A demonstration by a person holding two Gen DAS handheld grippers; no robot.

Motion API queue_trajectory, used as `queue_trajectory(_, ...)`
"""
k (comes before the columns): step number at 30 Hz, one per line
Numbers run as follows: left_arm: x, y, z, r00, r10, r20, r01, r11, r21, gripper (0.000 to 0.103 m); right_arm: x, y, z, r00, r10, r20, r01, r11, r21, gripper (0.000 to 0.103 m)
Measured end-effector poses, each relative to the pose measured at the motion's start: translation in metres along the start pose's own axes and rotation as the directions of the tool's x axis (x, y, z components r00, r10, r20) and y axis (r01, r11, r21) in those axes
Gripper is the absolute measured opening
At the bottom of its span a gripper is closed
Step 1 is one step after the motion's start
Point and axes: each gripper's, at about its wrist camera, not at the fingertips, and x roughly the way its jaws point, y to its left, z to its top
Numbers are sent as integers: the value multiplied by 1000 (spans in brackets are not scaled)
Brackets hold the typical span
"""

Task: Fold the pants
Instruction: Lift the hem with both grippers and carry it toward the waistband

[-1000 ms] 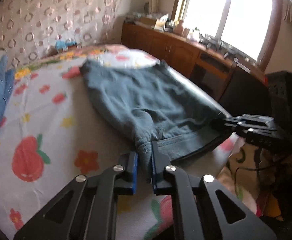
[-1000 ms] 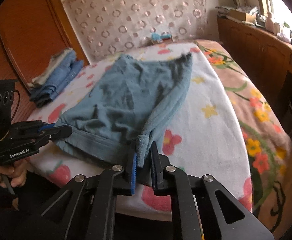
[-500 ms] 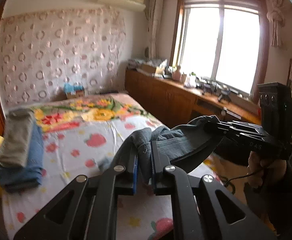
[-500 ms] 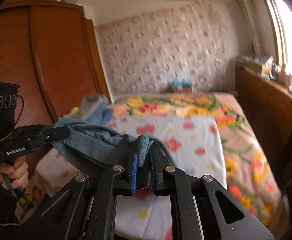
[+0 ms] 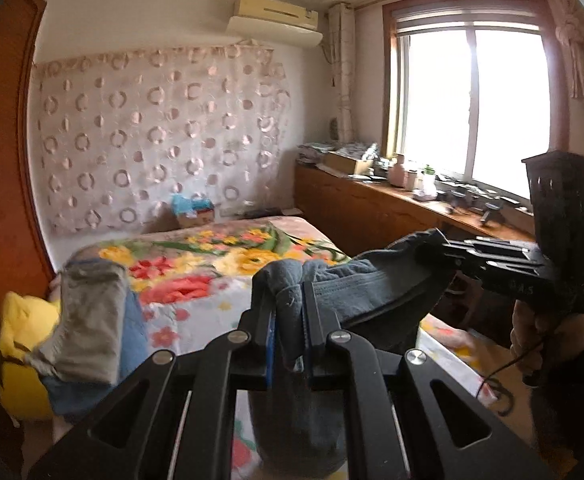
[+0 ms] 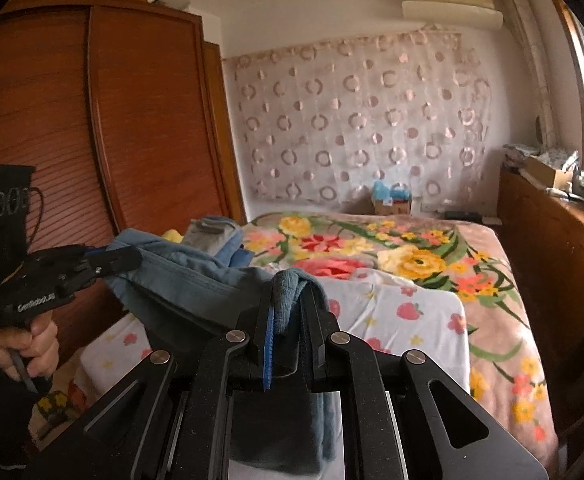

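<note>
A bed (image 6: 492,280) is filling the middle of the room, with a floral blanket over its far end and a white fruit-print sheet (image 6: 412,316) lying across its near part. A tall wooden wardrobe (image 6: 91,128) is standing along the bed's left side, and a low wooden counter (image 5: 372,208) is running under the window (image 5: 472,100) along the right side. A stack of folded clothes (image 5: 91,320), grey on blue, is sitting at the bed's left edge beside something yellow.

The pants (image 6: 187,284), blue-grey, are hanging in the air above the bed's near edge, stretched between the two tools, their body drooping below the jaws toward the sheet.

The left gripper (image 5: 289,320) is clamping one bunched end of the cloth tightly between its pads. The right gripper (image 6: 287,312) is pinching the other end the same way, jaws nearly together on the fabric. In each wrist view the other tool is showing at the side, a hand (image 6: 23,340) wrapped around its handle.
</note>
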Motion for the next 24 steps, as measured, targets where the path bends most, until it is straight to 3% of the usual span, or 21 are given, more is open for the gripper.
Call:
queue_trajectory(5,30,12,38,997,62,43,-63,997,32,8,28,-3,47,994,-67,89,71,997,-42,8)
queue_trajectory(8,38,18,39,995,92,37,-94,995,45,8,44,-7,58,990,-78,116,84,995,-49,8)
queue_trajectory(16,41,22,-5,997,65,-41,-64,998,26,8,69,2,0,998,-61,-21,59,995,-87,8)
queue_trajectory(24,39,23,-22,993,37,-108,-36,999,7,8,81,9,-12,993,-55,-104,43,993,-112,8)
